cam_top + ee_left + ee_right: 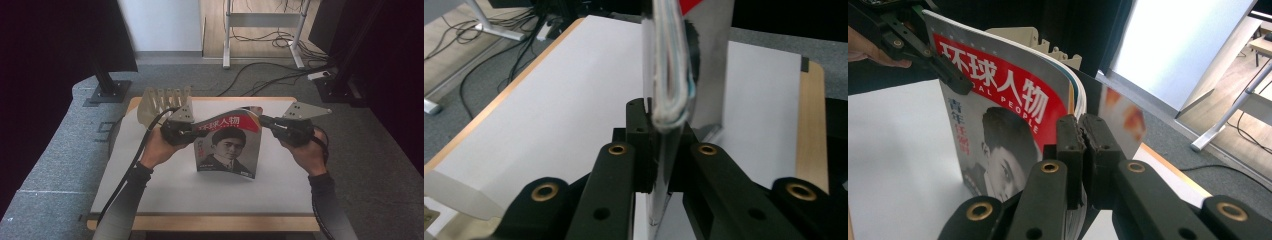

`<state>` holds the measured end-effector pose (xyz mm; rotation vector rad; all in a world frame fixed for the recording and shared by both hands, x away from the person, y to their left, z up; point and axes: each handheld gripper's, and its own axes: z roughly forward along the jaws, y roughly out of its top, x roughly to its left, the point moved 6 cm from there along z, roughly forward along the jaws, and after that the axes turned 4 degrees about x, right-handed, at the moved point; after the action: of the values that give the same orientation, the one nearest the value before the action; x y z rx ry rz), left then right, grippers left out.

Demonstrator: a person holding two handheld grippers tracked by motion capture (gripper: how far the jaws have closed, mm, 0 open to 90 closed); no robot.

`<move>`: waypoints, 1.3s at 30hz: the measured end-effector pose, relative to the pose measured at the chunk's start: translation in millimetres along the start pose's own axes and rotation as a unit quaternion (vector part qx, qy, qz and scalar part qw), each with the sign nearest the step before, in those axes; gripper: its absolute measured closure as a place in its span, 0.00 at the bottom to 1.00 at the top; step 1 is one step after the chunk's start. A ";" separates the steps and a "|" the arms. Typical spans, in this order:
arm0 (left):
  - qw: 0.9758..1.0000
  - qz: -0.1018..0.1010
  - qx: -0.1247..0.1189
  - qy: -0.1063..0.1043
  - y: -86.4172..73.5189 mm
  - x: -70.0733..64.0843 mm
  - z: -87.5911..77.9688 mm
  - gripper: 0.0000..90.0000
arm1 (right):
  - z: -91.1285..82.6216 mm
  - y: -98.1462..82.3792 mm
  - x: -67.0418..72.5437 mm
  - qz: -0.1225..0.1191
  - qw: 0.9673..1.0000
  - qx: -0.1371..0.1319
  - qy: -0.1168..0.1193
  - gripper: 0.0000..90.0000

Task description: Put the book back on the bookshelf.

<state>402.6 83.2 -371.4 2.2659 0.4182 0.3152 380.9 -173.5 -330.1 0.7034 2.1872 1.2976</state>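
While both my grippers clamp its top corners, the magazine stands upright at frame centre, lifted. My left gripper and right gripper grasp it; filing it in the rack, upper left, probably remains.

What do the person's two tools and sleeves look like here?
Both the left tool and the right tool are black, each topped by a grey three-cornered plate with a black cable trailing back. Brass-coloured rivets mark the jaw links. The person wears dark long sleeves.
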 end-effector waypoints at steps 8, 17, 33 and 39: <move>1.000 -0.012 -0.015 -0.007 0.0 1.3 -4.6 0.96 | -4.7 -5.8 -6.4 0.010 1.000 -0.001 -0.007 0.84; 0.999 -0.030 -0.011 0.000 -5.0 6.4 -20.2 0.97 | 2.9 -21.1 -8.9 0.015 0.999 0.028 -0.016 0.56; 0.997 -0.077 -0.010 0.020 -22.6 16.7 -54.6 0.97 | 25.9 -60.6 -11.0 0.052 0.997 0.059 -0.012 0.25; 0.996 -0.087 -0.013 0.027 -28.7 20.4 -67.9 0.97 | 32.9 -80.6 -10.0 0.072 0.995 0.069 -0.005 0.20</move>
<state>391.6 154.7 -346.6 2.1815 0.6320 0.2908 395.2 -192.3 -414.4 0.9354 2.2687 1.2177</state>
